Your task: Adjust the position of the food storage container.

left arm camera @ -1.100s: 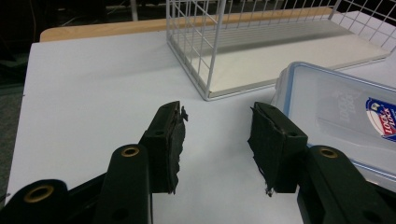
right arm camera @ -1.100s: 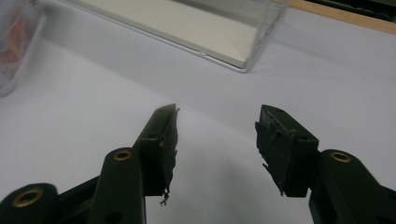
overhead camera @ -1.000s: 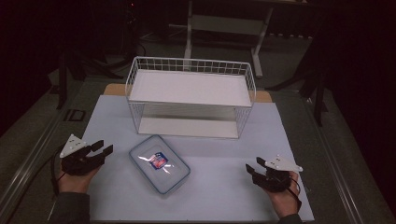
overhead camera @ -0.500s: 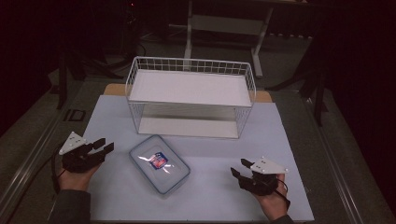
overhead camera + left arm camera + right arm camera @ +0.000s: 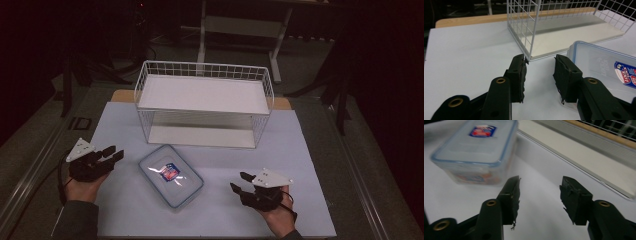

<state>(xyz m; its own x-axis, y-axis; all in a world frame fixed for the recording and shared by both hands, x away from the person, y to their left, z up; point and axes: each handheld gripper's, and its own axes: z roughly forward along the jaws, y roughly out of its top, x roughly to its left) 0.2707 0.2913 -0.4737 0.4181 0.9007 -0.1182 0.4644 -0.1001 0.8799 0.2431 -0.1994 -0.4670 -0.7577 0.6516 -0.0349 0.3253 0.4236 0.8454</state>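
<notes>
A wire shelf rack (image 5: 204, 102) stands at the far middle of the bench (image 5: 310, 150), with a lidded container (image 5: 171, 176) lying just before it, slightly left of centre. The left gripper (image 5: 114, 155) rests on the bench left of the container, apart from it; the right gripper (image 5: 240, 182) sits right of the container, nearer the front edge, jaws parted.

Black hand-held gripper (image 5: 111, 155), grey triangular plate; brass rivets; dark sleeve (image 5: 75, 222).
</notes>
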